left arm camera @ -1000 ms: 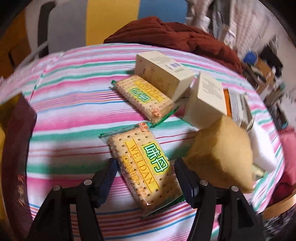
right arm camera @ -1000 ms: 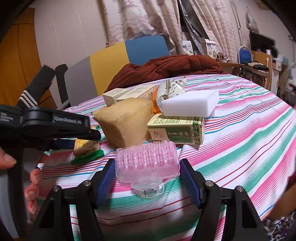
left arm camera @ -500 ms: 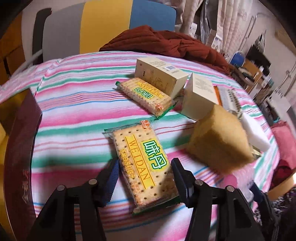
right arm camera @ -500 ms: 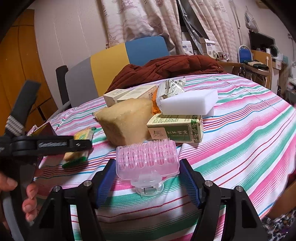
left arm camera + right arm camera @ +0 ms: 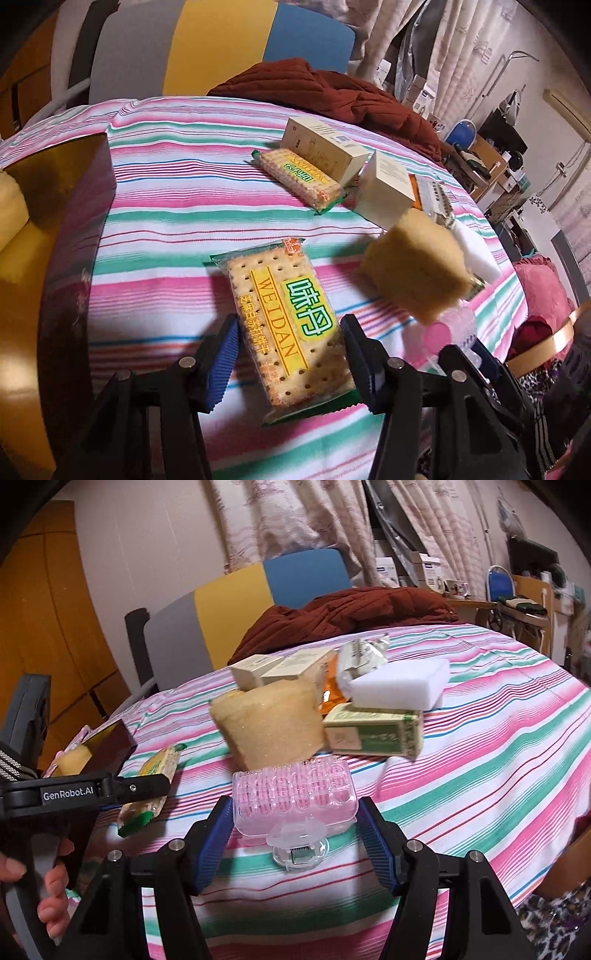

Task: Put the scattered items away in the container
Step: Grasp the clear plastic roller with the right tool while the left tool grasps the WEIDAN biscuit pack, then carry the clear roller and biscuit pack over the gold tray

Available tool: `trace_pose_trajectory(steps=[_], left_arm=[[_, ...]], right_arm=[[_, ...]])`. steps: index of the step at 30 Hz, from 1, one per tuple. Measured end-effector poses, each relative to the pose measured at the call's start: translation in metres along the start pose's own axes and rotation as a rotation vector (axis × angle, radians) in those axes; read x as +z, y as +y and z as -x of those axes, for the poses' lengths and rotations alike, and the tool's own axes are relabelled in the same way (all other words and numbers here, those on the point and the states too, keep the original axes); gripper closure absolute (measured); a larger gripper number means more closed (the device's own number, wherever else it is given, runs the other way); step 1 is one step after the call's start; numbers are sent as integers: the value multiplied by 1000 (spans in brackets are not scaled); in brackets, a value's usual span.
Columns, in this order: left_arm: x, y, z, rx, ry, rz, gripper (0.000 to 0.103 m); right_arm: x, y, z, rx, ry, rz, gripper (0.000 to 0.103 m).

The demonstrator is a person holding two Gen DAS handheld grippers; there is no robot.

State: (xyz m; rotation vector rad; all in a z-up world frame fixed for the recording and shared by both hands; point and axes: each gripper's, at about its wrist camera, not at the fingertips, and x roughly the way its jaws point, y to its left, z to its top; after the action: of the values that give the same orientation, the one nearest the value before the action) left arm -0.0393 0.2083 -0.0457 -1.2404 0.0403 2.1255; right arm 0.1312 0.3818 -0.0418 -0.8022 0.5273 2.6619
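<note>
A yellow-labelled cracker packet [image 5: 273, 280] sits between the blue pads of my left gripper [image 5: 290, 332], which is shut on it. From the right wrist the same packet [image 5: 159, 771] hangs tilted above the striped cloth. The container, a dark maroon box with a gold inside [image 5: 55, 221], lies to the left of that gripper, with something yellow in it. My right gripper [image 5: 295, 808] is shut on a clear pink plastic case [image 5: 291, 786], its pads against both sides.
A second cracker packet [image 5: 299, 177], two beige cartons [image 5: 325, 147], a yellow sponge [image 5: 273, 723], a white foam block [image 5: 399, 683] and a green box [image 5: 373, 734] lie on the round table. A red-brown jacket [image 5: 351, 613] is heaped at its far edge.
The left jaws narrowed onto the cracker packet and carried it left, so the maroon box now fills more of that view. The right gripper and pink case stayed put.
</note>
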Motion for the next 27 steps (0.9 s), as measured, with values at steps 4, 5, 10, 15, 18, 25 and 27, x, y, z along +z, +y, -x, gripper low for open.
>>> trace_pose_trajectory(steps=[4, 5, 10, 15, 18, 25, 27], left_arm=[[-7, 0, 18, -19, -25, -18, 47], [-7, -1, 23, -24, -36, -23, 47], [-7, 2, 46, -43, -79, -32, 47], [-7, 17, 64, -53, -111, -1, 47], [-8, 31, 74, -53, -129, 27, 47], [-9, 58, 105, -53, -186, 74, 47], [-10, 68, 115, -38, -207, 91, 47]], right_arm=[[0, 9, 4, 12, 2, 18, 35], [1, 12, 5, 16, 1, 22, 35], [5, 28, 10, 65, 2, 32, 35], [9, 50, 15, 102, -19, 77, 35], [13, 55, 16, 124, -20, 64, 35], [27, 76, 24, 163, -43, 87, 35], [31, 88, 25, 182, -51, 111, 35]])
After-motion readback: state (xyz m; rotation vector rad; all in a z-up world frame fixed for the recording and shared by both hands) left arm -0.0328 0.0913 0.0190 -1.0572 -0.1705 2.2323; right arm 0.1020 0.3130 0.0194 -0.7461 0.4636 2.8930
